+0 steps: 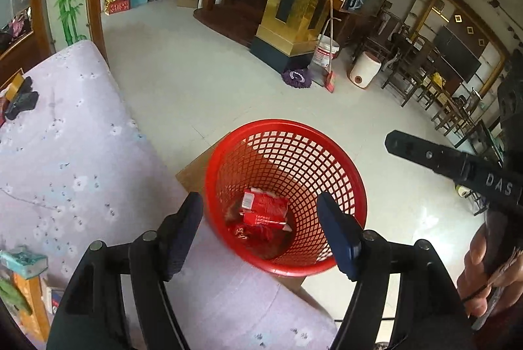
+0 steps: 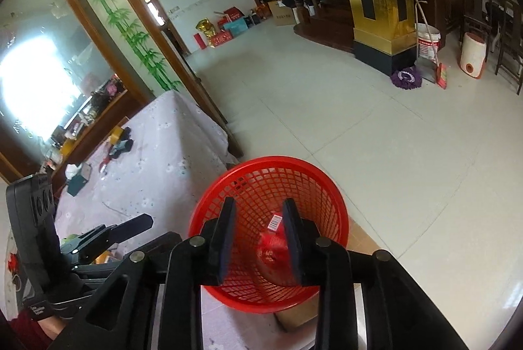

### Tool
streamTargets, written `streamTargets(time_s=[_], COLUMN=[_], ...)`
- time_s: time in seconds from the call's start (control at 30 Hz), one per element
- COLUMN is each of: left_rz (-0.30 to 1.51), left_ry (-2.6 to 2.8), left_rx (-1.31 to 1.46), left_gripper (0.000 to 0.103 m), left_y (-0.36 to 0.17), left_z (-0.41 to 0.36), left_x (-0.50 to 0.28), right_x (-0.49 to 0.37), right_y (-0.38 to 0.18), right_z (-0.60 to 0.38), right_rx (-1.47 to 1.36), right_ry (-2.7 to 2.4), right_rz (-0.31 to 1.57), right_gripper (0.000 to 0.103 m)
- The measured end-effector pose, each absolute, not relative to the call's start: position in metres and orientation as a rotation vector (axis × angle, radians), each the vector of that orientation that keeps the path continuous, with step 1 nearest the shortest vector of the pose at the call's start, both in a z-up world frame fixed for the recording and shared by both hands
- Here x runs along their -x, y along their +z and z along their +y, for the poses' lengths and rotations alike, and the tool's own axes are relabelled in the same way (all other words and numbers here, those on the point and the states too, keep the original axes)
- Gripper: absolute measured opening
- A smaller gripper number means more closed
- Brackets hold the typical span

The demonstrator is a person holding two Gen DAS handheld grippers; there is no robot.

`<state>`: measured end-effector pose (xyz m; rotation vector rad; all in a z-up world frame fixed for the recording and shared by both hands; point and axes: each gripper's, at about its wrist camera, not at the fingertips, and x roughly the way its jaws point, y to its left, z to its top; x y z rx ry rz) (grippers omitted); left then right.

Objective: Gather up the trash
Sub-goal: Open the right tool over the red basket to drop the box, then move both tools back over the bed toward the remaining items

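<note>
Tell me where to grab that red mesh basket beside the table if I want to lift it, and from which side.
Grip the red mesh basket by its solid rim, coming straight down from above. It stands upright with its mouth open to the top. The rim is a smooth band, likely firmer than the lattice wall. The far side, away from the cloth-covered table, looks clearer for a tool finger on each face.

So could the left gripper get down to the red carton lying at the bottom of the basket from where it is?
Probably yes. The left gripper hangs open right over the red basket, whose mouth is uncovered, and the red carton lies exposed at the bottom. The basket is deep and tapers downward, so the fingers may crowd its walls.
</note>
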<state>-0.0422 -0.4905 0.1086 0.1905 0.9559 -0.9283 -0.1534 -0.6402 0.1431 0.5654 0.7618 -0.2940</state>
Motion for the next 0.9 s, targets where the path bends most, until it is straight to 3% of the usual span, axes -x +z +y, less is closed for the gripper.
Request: streamTargets(time_s=[0.13,0.27,0.53,0.9], left_rz=[0.947,0.916,0.891,0.89], left_ry=[-0.924,-0.91,-0.844,-0.69], left_rx=[-0.162,-0.162,-0.136,-0.077], left_gripper=[0.071,0.071,0.071,0.07], left_y=[0.116,0.123,0.126,0.116], left_z=[-0.466,-0.436,-0.365,-0.26], left_x=[0.047,0.054,0.057,0.05], right_x=[0.158,0.163,0.145,0.102], right_y=[0.149,0.159,0.164,0.142], right_z=[-0.635,-0.62,-0.565,-0.485], right_rx=[-0.577,-0.584,-0.542,-0.485], right_ry=[-0.282,-0.263,-0.174,-0.007], right_rz=[0.749,0.726,0.748,0.857], right_gripper=[0.034,0.049,0.056,0.057])
